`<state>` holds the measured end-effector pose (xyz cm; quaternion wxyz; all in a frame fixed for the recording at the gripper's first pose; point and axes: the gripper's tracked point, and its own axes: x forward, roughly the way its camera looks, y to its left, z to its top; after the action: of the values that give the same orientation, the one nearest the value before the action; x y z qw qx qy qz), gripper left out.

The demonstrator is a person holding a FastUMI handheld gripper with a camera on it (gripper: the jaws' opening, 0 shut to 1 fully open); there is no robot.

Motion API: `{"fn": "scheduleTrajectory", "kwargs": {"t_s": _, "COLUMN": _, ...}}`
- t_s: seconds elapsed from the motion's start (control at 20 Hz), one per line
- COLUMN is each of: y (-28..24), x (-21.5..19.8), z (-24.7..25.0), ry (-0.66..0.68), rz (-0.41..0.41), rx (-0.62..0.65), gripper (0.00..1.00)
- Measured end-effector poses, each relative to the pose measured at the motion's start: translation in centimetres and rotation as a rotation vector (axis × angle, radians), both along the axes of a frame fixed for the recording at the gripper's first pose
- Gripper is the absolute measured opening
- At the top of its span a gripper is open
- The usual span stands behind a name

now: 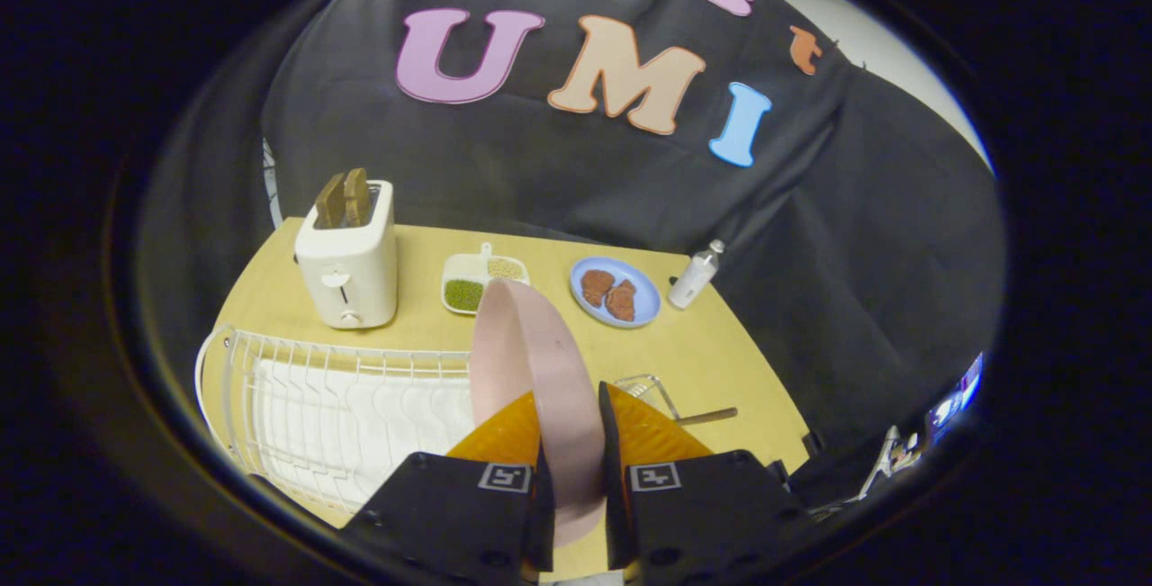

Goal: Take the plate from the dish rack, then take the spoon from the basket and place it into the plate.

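A pale pink plate (pixel 531 370) stands on edge between my fingers, lifted above the wooden table. My gripper (pixel 571 428) is shut on the plate's lower rim, one finger on each face. The white wire dish rack (pixel 333 406) lies to the left of the fingers, with its slots bare. Just right of the fingers a small wire basket (pixel 650 388) peeks out, and a brown spoon handle (pixel 706 416) sticks out of it toward the right. The rest of the spoon is hidden behind my right finger.
Beyond the rack stands a white toaster (pixel 348 262) with two slices of toast. A white divided dish (pixel 481 282) of green and tan grains, a blue plate (pixel 616 292) with brown food and a small white bottle (pixel 695 274) line the table's far side.
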<state>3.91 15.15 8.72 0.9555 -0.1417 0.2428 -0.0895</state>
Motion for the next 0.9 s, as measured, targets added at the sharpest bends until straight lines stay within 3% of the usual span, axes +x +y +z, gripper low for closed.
{"fn": "scheduleTrajectory", "kwargs": {"t_s": 0.35, "y": -9.0, "x": -5.8, "z": 2.2, "ry": -0.146, "rz": -0.173, "rx": 0.201, "gripper": 0.25}}
{"fn": "scheduleTrajectory", "kwargs": {"t_s": 0.9, "y": -19.5, "x": -12.0, "z": -9.6, "ry": -0.11, "rz": -0.478, "rx": 0.508, "gripper": 0.26}}
